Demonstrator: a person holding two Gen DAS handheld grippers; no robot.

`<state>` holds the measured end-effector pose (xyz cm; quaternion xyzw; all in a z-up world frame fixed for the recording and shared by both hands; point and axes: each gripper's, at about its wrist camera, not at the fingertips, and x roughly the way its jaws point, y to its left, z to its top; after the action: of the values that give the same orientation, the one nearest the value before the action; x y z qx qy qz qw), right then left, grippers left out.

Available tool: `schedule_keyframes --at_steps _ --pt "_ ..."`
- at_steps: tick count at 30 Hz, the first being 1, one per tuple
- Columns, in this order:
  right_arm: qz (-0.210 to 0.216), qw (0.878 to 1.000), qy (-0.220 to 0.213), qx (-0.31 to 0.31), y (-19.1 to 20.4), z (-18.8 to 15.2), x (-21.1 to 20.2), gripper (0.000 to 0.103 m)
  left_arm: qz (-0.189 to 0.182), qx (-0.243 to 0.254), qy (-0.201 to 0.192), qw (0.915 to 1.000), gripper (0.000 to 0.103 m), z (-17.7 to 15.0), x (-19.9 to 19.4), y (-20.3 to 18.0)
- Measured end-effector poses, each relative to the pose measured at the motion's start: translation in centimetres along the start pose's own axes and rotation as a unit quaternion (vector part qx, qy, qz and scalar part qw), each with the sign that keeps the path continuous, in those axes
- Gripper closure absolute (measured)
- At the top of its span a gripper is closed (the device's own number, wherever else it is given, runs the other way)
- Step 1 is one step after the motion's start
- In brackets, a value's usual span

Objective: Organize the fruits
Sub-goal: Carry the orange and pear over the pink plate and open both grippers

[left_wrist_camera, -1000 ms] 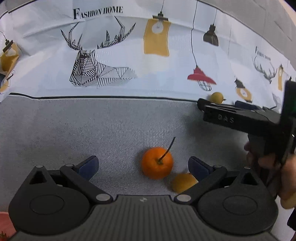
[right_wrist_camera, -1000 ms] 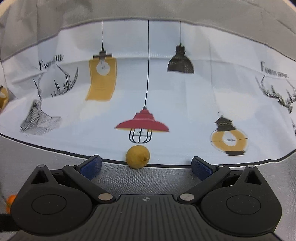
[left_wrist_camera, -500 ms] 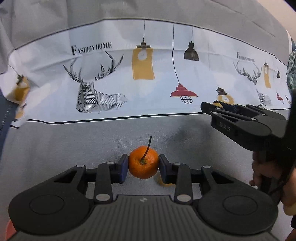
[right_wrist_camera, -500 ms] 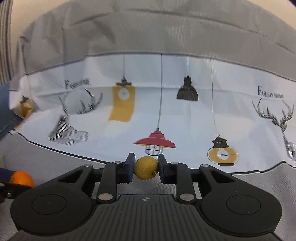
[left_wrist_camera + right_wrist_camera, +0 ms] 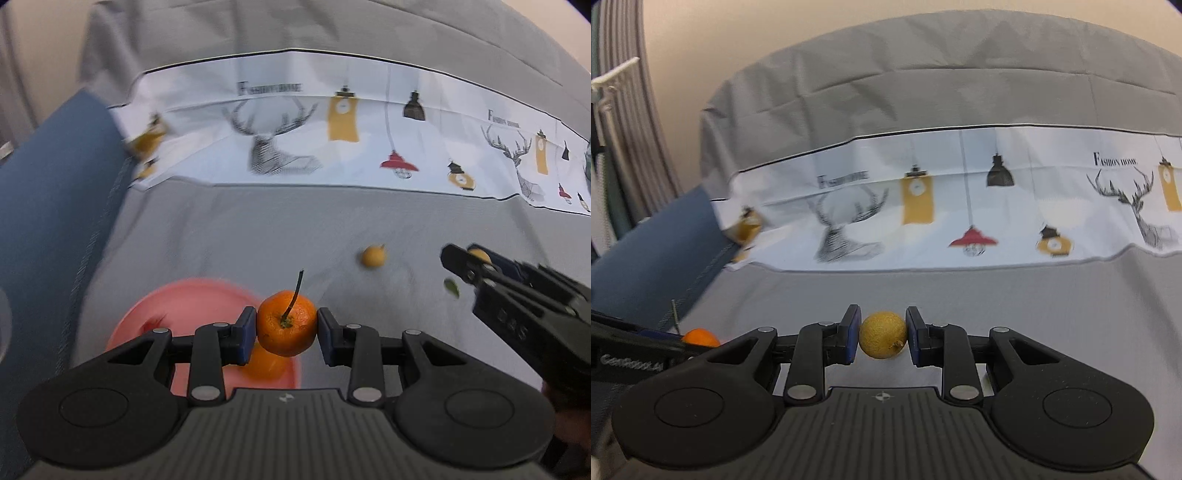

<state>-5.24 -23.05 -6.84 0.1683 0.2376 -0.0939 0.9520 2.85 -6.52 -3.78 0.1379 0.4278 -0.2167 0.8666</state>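
My left gripper is shut on an orange mandarin with a dark stem, held in the air over the near edge of a pink plate. Another orange fruit lies on that plate, partly hidden under the mandarin. My right gripper is shut on a small yellow lemon, lifted above the grey cloth. In the left wrist view the right gripper reaches in from the right with the lemon at its tip. A small yellow fruit rests on the cloth between them.
A grey tablecloth covers the table, with a white printed band of deer and lamps across the far side. A blue surface borders the left edge. A small green leaf lies near the right gripper.
Both grippers went from open around their fruit to shut on it, then lifted it off the cloth. The view pulled back and up; the pink plate has come into sight under the mandarin.
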Motion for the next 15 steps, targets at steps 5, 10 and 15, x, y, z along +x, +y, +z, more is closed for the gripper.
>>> schedule_keyframes --at_steps 5,10,15 --pt "0.021 1.000 0.011 0.001 3.9 -2.0 -6.1 0.076 0.025 -0.023 -0.005 0.9994 0.064 -4.0 -6.0 2.8" --pt "0.046 0.999 0.010 -0.019 6.8 -3.3 -11.7 0.076 0.039 -0.042 -0.013 0.9983 0.064 -7.3 -11.2 4.9" --pt "0.062 0.997 0.004 -0.043 9.1 -4.2 -14.8 0.076 0.048 -0.052 -0.017 0.9974 0.064 -9.8 -14.0 6.3"
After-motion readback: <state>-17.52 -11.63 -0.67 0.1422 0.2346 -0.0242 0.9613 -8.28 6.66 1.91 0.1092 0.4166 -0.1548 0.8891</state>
